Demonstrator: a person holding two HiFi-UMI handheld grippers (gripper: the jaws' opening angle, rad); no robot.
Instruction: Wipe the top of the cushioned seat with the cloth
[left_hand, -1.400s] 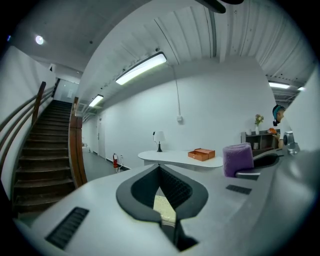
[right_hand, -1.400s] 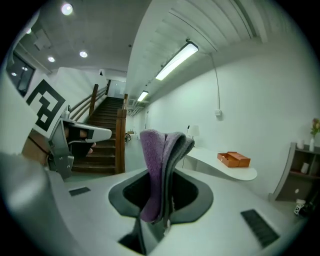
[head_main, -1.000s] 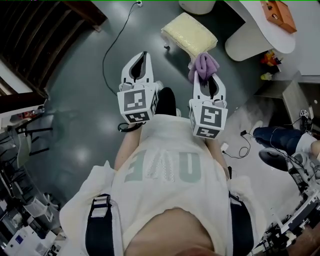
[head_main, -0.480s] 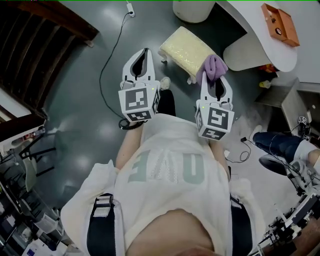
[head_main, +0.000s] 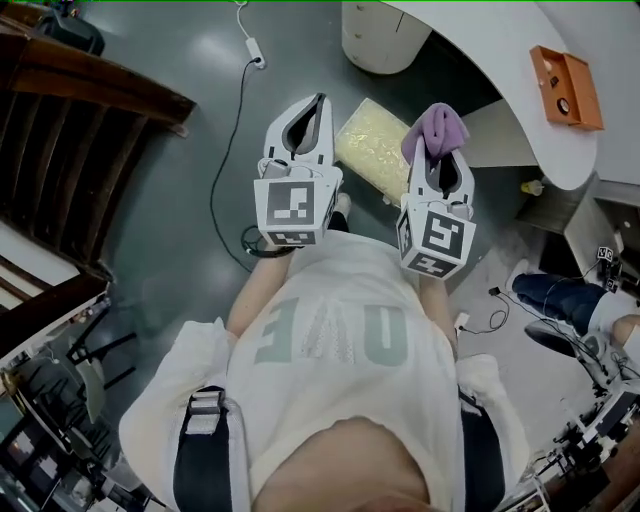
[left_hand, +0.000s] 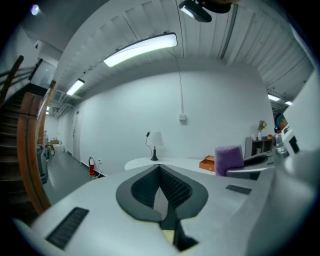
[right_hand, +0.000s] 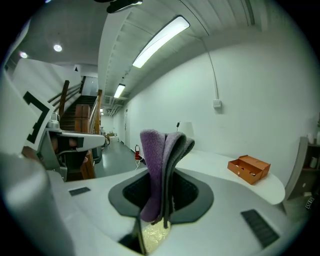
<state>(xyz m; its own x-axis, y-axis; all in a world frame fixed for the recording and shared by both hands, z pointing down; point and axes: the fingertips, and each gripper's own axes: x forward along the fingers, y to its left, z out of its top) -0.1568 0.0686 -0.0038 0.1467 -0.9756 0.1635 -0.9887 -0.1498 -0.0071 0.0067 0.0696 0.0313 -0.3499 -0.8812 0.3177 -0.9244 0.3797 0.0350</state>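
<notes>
The pale yellow cushioned seat (head_main: 372, 156) stands on the dark floor ahead of me, seen between my two grippers in the head view. My right gripper (head_main: 437, 152) is shut on a folded purple cloth (head_main: 434, 130), which sticks up from the jaws (right_hand: 161, 170). It hovers over the seat's right side, above it. My left gripper (head_main: 305, 122) is shut with nothing in it, held level at the seat's left edge. A sliver of the yellow seat (right_hand: 152, 234) shows under the right jaws. The purple cloth (left_hand: 229, 159) also appears in the left gripper view.
A curved white counter (head_main: 520, 90) with an orange box (head_main: 567, 87) runs at the right. A round white base (head_main: 378, 35) stands beyond the seat. A cable (head_main: 236, 120) trails over the floor at the left. Dark wooden stairs (head_main: 70, 150) fill the far left.
Both grippers have risen and moved forward toward the seat. The seat now lies closer, between the two grippers, with the cloth over its right part.
</notes>
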